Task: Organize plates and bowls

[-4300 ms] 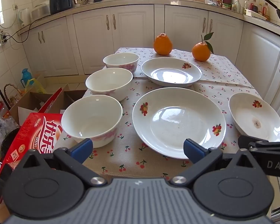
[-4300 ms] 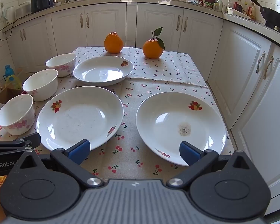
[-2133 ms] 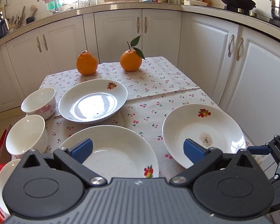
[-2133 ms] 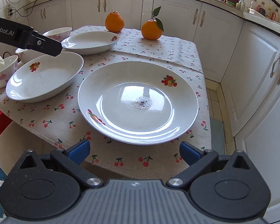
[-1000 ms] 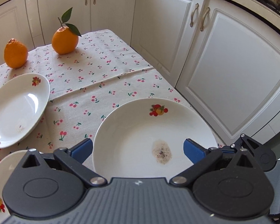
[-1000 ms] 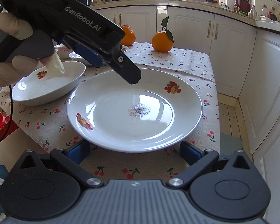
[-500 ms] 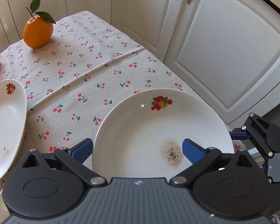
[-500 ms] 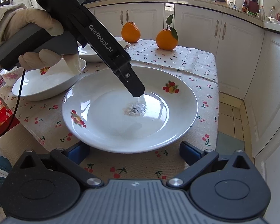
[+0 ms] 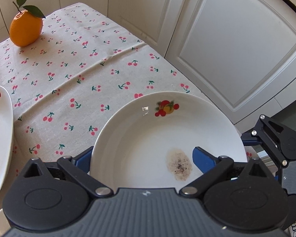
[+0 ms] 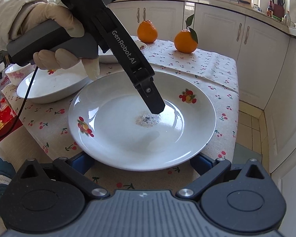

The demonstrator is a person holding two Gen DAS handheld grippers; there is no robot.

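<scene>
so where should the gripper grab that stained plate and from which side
Probably by the rim, not the well. The plate lies flat on the tablecloth, wide and shallow, so only its raised, overhanging edge gives a finger room underneath. The left gripper straddles the left rim, one finger over the well. The right gripper faces the near rim at the table edge, jaws open.

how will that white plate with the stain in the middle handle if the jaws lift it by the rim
The glossy white ceramic plate looks rigid, so it should not flex. Its glazed sheen suggests a slippery rim, so it may slide in a light grip. Held at one edge, it may tilt downward, and it would likely break if dropped.
</scene>
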